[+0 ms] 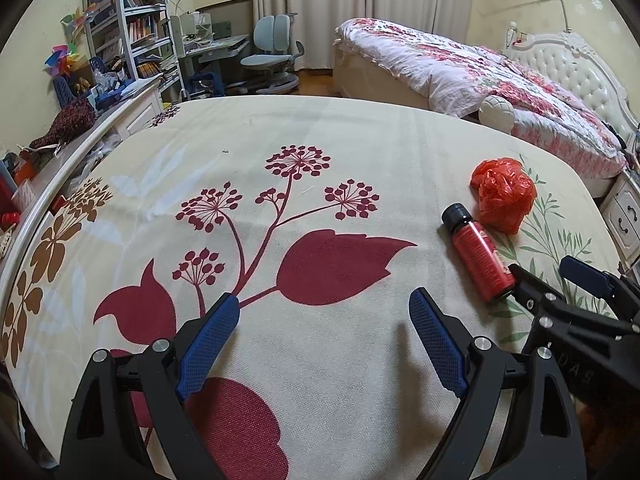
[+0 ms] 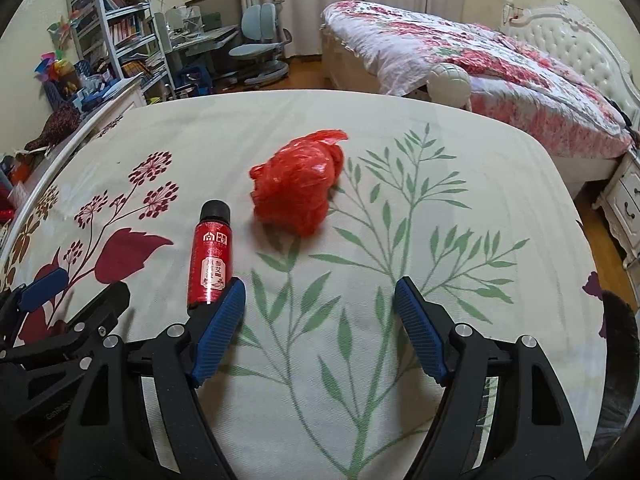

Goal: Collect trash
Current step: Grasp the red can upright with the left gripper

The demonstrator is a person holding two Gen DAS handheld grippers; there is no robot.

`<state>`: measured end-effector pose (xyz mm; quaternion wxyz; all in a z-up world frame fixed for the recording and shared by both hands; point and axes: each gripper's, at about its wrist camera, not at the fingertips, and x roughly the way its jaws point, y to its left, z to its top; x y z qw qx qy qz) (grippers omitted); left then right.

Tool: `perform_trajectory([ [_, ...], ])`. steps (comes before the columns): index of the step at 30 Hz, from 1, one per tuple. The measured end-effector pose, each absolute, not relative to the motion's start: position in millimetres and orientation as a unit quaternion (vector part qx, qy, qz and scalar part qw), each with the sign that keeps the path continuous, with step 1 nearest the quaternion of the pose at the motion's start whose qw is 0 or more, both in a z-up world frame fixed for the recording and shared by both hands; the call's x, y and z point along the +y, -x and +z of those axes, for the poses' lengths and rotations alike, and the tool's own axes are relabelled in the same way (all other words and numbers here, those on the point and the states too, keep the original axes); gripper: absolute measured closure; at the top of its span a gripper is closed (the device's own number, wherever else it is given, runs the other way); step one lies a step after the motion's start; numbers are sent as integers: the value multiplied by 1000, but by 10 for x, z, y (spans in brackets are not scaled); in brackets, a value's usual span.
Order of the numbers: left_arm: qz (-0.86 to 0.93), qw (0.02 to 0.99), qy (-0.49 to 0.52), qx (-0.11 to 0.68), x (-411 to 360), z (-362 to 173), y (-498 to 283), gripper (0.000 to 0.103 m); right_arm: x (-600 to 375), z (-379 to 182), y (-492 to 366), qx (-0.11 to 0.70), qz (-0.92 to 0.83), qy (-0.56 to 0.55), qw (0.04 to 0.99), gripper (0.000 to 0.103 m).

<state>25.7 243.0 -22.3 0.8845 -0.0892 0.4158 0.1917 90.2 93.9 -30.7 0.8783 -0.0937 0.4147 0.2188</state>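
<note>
Right, both tools are low over the cloth-covered table, side by side. Over on the left, the left black gripper with blue ribbed pads (image 1: 324,316) has its fingers spread wide, nothing between them, just the dark red printed flower beneath. Beside it, the right black gripper with blue ribbed pads (image 2: 320,304) is equally wide apart and holds nothing, poised above the green leafy sprig of the print.

Now the trash. A small red bottle with a black screw cap (image 2: 211,254) lies on its side on the cream floral tablecloth (image 2: 460,320), cap pointing away from the person. Its base sits right at the tip of the right gripper's left finger (image 2: 220,328), outside the opening, and I cannot tell whether they touch. From the left wrist view the same bottle (image 1: 480,256) lies off to the right, between the two tools.

Just beyond the bottle, near its cap but apart from it, sits a crumpled red plastic bag (image 2: 300,184), bunched into a loose ball on the cloth.

Further back, a bed with a pink floral quilt (image 2: 480,68) stands on the right, a pale blue desk chair (image 2: 260,44) by the curtains, and a white bookshelf full of books (image 2: 116,28) on the left.
</note>
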Motion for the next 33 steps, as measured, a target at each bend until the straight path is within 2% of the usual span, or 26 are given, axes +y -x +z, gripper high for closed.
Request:
perform_trajectory([
  [12, 158, 894, 106, 405, 2223, -180, -250, 17, 195, -331, -969, 426, 154, 44, 890, 28],
  [18, 145, 899, 81, 406, 1933, -193, -310, 17, -106, -355, -953, 429, 127, 37, 893, 28],
  [26, 150, 900, 63, 404, 1730, -186, -528, 17, -270, -367, -984, 429, 120, 25, 895, 27],
  [33, 158, 888, 69, 426, 1847, -242, -667, 17, -269, -369, -989, 429, 124, 28, 894, 26],
])
